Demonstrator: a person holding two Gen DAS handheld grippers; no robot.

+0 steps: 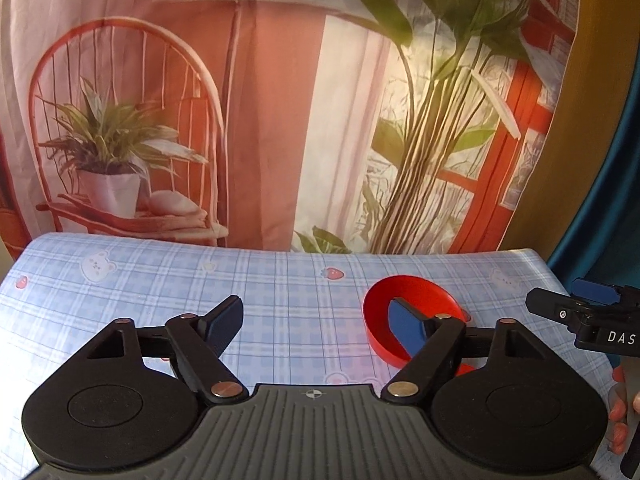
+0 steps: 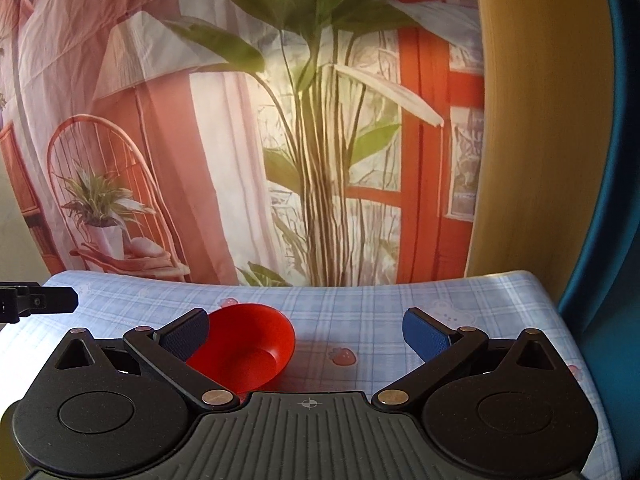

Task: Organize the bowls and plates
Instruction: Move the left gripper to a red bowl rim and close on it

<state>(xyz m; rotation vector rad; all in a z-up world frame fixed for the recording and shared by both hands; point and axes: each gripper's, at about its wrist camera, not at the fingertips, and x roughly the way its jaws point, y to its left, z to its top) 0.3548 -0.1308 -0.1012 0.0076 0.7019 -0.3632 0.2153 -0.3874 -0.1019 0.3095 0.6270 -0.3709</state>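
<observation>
A red bowl stands on the blue checked tablecloth. In the left wrist view it lies at the right, partly behind my left gripper's right finger. My left gripper is open and empty, above the cloth to the bowl's left. In the right wrist view the red bowl sits low at the left, partly behind my right gripper's left finger. My right gripper is open and empty, with the bowl at its left side. The right gripper also shows in the left wrist view at the right edge.
A printed curtain with a chair and plants hangs behind the table's far edge. A wooden panel and a blue drape stand at the right. The tip of the left gripper shows at the left edge of the right wrist view.
</observation>
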